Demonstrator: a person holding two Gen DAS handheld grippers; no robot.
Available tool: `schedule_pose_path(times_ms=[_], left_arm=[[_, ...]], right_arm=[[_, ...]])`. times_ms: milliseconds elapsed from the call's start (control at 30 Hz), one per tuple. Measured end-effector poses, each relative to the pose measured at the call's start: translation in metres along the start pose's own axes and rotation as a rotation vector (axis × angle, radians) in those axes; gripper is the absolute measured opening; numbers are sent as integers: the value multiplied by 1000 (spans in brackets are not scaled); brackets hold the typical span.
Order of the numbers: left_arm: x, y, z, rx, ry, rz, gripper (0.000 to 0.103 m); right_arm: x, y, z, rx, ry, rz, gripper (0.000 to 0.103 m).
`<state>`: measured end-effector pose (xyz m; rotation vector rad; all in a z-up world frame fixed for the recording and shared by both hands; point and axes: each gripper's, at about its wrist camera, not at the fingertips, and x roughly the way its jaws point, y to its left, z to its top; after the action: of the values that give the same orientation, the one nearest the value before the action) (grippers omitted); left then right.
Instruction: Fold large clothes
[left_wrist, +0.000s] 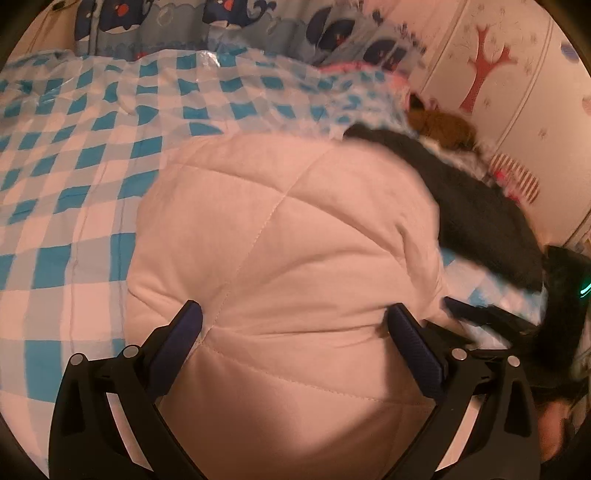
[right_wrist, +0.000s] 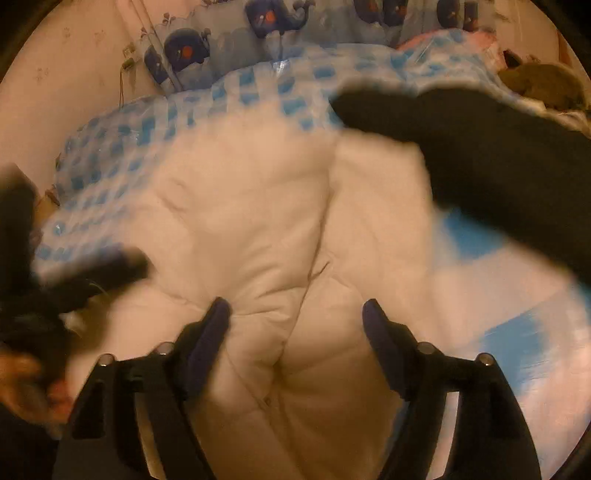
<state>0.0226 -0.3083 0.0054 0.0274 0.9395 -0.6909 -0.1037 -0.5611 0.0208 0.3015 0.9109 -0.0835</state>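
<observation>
Quilted white coat (left_wrist: 280, 236) is lying bunched on the bed's blue-and-white checked cover (left_wrist: 74, 155), with a dark garment (left_wrist: 480, 206) lying beside it on its right. Left hand-held gripper (left_wrist: 295, 317) and right hand-held gripper (right_wrist: 295, 314) are both hovering over the coat, fingers spread wide, gripping nothing. Whale-print bedding (left_wrist: 258, 33) is sitting at the far edge.

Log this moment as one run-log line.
left gripper: open over quilted pink garment | right gripper: open over same garment | dark garment: beside it | surface: blue checked bedspread
</observation>
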Motion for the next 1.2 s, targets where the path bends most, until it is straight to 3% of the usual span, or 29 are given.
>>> schedule_pose_path(times_ms=[67,133,233,300,400,433,533,667,767,900,933,1000,1067,1200], left_arm=[[-8,-6,0,14,24,18,96],[-24,-2,0,-27,20,-11,96],[-55,16,-11,-124,-34,-105,96],[-47,25,-20,-136,6,-120,96],[-24,12,-34,-22,35,-15,97],[-20,7,-37,15,40,16,97],[-27,11,-31,-4,51,-8,96],[-57,13,-15,-25,-29,-47,96],[-63,5,-2,-37,-82,-86,96],[-45,-18,3,-18,-78,-146,96],[-38,-22,2,-7,-67,-124,96],[-12,-30,-4,30,-46,-82,96],[9,-35,-5,62,-37,-28,97],[24,-30,5,41,14,-25,97]], right_arm=[[-2,-4,7,6,40,14,78],[-15,-5,13,20,51,18,78],[-63,0,16,35,-66,34,78],[-69,0,11,26,-84,9,78],[-2,5,-2,-72,85,-61,87],[2,0,-2,-60,89,-54,89],[-11,-19,9,36,133,21,89],[-62,-12,38,43,-26,91,89],[-71,2,81,53,-110,212,89],[-19,20,133,147,-35,398,89],[10,15,137,190,27,388,89],[78,11,126,124,143,183,89],[105,-6,113,157,142,224,92],[108,-9,126,168,199,228,92]])
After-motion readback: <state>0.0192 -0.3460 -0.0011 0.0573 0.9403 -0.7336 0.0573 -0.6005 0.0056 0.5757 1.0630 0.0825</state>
